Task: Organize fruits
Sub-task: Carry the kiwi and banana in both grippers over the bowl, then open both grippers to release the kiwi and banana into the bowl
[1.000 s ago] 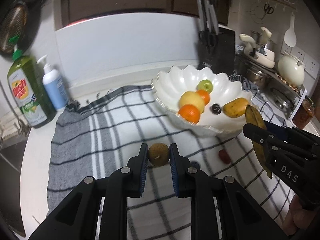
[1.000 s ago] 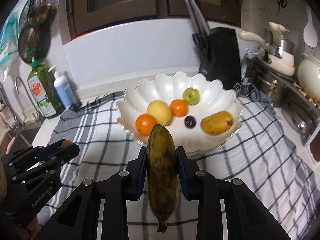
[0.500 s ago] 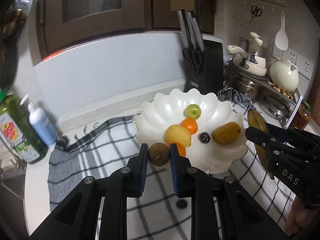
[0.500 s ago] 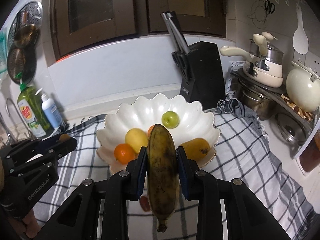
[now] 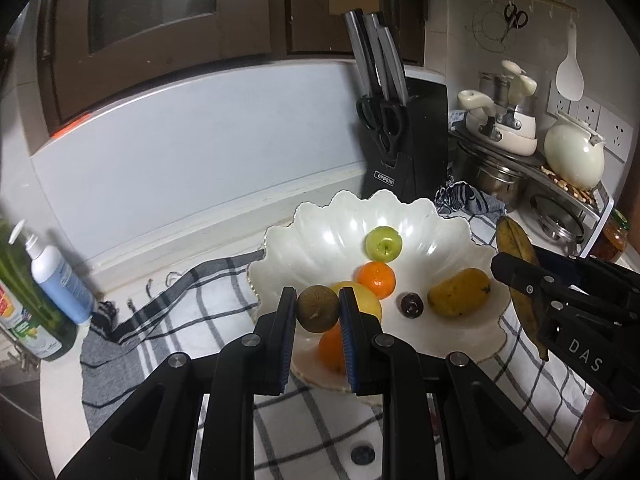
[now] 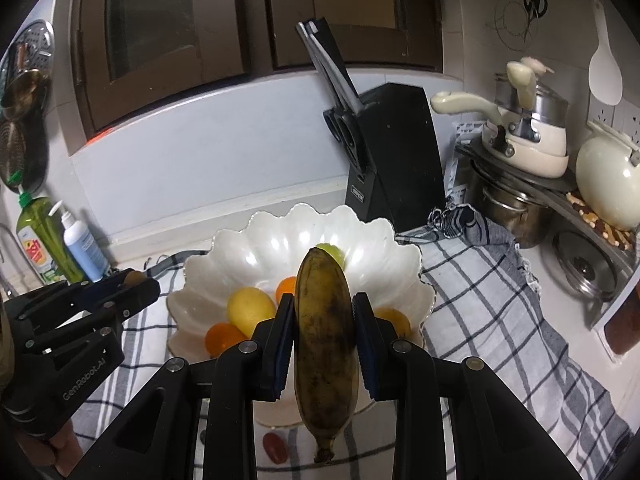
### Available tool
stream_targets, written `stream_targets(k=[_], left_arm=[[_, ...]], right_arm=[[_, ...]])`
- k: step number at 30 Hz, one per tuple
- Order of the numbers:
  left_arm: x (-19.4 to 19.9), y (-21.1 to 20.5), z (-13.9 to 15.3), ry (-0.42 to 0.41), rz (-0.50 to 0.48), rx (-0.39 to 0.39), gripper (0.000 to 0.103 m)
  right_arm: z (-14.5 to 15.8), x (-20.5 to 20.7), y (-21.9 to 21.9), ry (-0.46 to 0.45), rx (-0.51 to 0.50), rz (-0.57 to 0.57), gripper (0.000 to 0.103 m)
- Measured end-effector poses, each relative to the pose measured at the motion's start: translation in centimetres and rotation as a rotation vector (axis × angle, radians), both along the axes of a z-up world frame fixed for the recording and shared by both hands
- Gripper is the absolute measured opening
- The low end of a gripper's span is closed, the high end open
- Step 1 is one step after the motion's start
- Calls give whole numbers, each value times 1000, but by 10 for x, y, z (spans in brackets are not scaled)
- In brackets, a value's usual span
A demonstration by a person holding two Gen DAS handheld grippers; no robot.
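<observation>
a: we have the left hand-held gripper (image 5: 318, 309) clenched on the small round brown-green fruit (image 5: 318, 309), poised over the near rim of the white scalloped ceramic bowl (image 5: 320, 232), and the right hand-held gripper (image 6: 324, 316) clenched on the long bruised yellow-brown banana (image 6: 325, 336), also in front of that bowl.

b: what worries us most?

a: crowding, we judge. the bowl already carries a green apple (image 5: 383, 243), a small orange (image 5: 376, 279), a yellow lemon-like fruit (image 6: 250, 309), a second orange (image 6: 224, 338), a dark plum (image 5: 412, 304) and a yellow mango (image 5: 458, 297). if we let the round fruit go from up here it may roll off the pile and over the rim onto the checked grey-and-white cloth (image 6: 492, 292). the banana is long, so it could knock the pile or overhang the edge.

b: and both hand-held grippers sit close together.

a: yes, they might bump if we lower both at once.

b: what has changed from a second ago?

a: the brown fruit hung over the cloth then, short of the bowl; now it sits above the bowl's near edge. the banana has likewise come closer, hiding more of the fruit behind it. both holds are as tight as before. a small red fruit (image 6: 274, 448) lies on the cloth near the table's front edge.
</observation>
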State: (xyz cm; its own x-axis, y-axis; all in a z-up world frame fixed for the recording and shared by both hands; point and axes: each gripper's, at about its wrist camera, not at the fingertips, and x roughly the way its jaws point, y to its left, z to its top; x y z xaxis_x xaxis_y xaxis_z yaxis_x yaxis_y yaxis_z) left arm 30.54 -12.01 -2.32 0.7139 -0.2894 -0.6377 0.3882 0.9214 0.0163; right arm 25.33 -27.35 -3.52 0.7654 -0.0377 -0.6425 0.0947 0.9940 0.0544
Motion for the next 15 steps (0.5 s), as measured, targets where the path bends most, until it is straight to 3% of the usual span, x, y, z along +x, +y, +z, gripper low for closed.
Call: stream_targets(k=[15], left_arm=[[45, -11, -44, 81, 1, 31, 22]], right_arm=[[-47, 36, -11, 104, 53, -4, 30]])
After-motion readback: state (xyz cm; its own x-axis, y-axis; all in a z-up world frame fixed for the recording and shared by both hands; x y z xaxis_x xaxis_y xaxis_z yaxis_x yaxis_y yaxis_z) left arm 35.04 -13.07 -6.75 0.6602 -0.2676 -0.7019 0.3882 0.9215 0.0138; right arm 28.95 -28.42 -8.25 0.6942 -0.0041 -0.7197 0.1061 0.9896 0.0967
